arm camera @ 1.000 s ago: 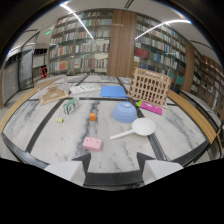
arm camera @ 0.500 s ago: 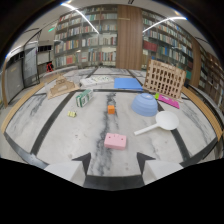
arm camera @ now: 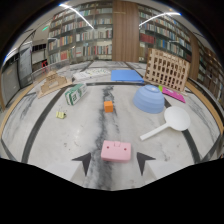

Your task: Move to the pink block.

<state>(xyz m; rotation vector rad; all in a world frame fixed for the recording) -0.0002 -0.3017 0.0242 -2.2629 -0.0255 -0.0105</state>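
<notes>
Gripper view showed the claw low over the marble bench, its two dark fingertips spread wide apart and holding nothing. The pink block lay flat on the bench between the fingertips, slightly ahead of them, with a clear gap at each side and neither finger touching it.

Beyond the block and off to the right, a white spoon rested on the bench, its handle pointing back toward the claw and its round bowl farther out. Straight ahead of the pink block, well apart from it, sat a small orange cube. To the left of the cube lay a tiny yellow piece, and past that a green and white carton lay tilted on its side. Right of the cube, an upturned blue bowl stood on the bench, with a flat magenta piece just behind it. Farther still were a wooden rack at the right, a blue sheet in the middle and a small wooden model at the left. Bookshelves filled the room behind the bench.
</notes>
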